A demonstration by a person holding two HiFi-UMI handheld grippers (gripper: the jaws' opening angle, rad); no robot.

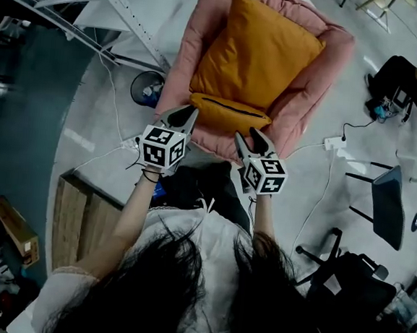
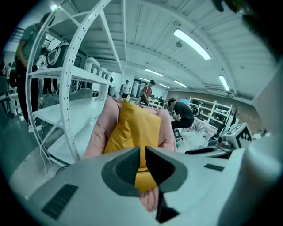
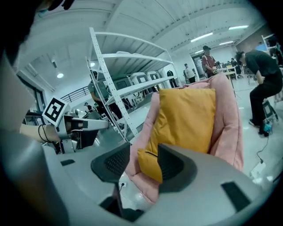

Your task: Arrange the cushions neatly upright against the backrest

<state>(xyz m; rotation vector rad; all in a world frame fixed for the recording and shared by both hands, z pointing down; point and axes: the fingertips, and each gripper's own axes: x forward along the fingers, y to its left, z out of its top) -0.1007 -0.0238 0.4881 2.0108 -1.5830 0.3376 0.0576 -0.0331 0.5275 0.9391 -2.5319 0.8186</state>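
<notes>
Top of pink seat off-frame

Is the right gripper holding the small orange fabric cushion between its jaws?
No, the jaws of the right gripper stand apart, short of the small orange fabric cushion.

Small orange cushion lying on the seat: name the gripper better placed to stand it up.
Probably the right gripper: jaws open, empty, near the small orange cushion; the left gripper is shut.
</notes>
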